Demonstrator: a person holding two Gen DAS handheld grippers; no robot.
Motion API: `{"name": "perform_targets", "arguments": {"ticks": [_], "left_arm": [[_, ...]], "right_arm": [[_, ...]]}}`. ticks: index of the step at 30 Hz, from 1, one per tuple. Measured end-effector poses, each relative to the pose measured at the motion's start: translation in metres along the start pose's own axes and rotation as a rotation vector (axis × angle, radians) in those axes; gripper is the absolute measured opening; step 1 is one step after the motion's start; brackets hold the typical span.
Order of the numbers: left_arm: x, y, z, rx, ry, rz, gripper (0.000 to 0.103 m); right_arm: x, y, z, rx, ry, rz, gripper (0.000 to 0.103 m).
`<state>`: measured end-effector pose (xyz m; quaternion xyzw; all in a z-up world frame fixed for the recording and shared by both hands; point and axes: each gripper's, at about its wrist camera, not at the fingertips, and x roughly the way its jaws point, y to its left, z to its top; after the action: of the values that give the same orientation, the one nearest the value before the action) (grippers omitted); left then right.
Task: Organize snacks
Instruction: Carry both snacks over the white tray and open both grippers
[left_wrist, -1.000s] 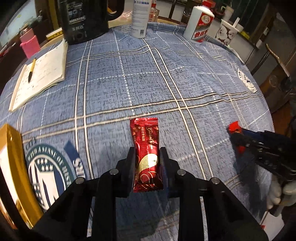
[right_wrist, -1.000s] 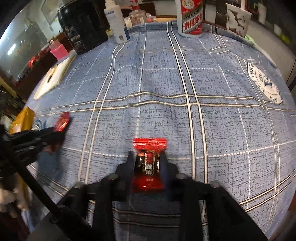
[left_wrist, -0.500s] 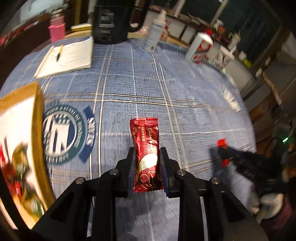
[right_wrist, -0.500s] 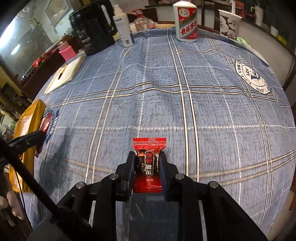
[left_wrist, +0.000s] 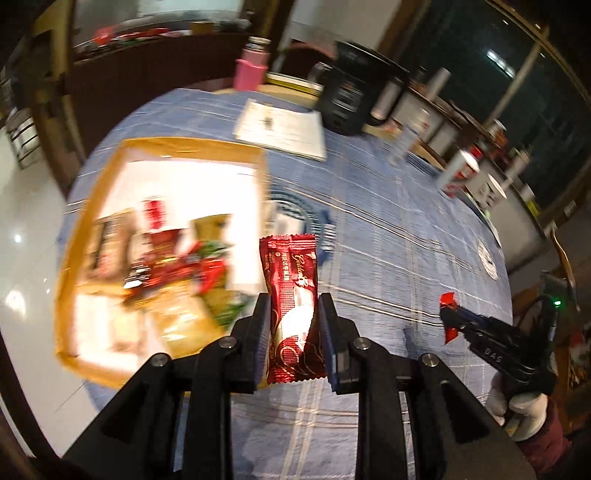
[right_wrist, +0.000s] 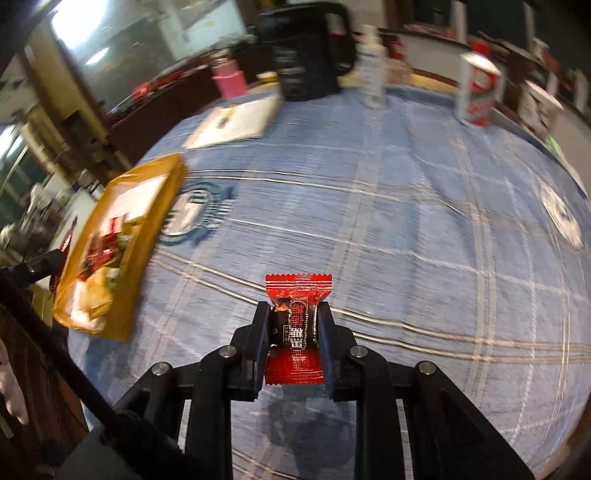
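Note:
My left gripper (left_wrist: 291, 306) is shut on a long dark-red snack bar (left_wrist: 291, 291), held lengthways above the blue checked tablecloth (left_wrist: 388, 258). Just left of it lies a gold-rimmed box (left_wrist: 88, 206) with several wrapped snacks (left_wrist: 173, 269) inside, blurred by motion. My right gripper (right_wrist: 293, 314) is shut on a small bright-red candy packet (right_wrist: 297, 291) over the middle of the table. The same box (right_wrist: 147, 236) sits far left in the right wrist view. The right gripper (left_wrist: 448, 319) shows at the right of the left wrist view with its red packet, held by a gloved hand (left_wrist: 521, 410).
At the table's far side stand a black kettle (right_wrist: 310, 55), a white notebook (right_wrist: 236, 122), a pink cup (right_wrist: 229, 79), a white pump bottle (right_wrist: 371, 70) and a red-and-white bottle (right_wrist: 478, 88). Printed round emblems mark the cloth (right_wrist: 195, 214).
Both grippers have swung left and risen with their snacks still held. The gold box has come into full view under the left gripper, and it now shows in the right wrist view.

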<state>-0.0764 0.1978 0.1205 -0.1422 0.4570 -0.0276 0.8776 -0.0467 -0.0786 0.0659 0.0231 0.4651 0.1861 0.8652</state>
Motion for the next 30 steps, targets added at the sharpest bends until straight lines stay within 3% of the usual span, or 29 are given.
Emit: {"name": "perform_targets", "arguments": {"ticks": [8, 18, 24, 30], "left_arm": [[-0.015, 0.062, -0.008, -0.070, -0.038, 0.083, 0.027], [0.011, 0.117, -0.019, -0.105, 0.048, 0.118, 0.027], [0.025, 0.142, -0.019, -0.108, 0.102, 0.129, 0.027], [0.032, 0.153, -0.013, -0.098, 0.128, 0.118, 0.030]], "right_arm": [[0.006, 0.082, 0.032, -0.175, -0.002, 0.058, 0.024], [0.059, 0.181, 0.045, -0.247, 0.106, 0.176, 0.024], [0.097, 0.213, 0.044, -0.247, 0.186, 0.200, 0.024], [0.113, 0.229, 0.044, -0.259, 0.210, 0.190, 0.024]]}}
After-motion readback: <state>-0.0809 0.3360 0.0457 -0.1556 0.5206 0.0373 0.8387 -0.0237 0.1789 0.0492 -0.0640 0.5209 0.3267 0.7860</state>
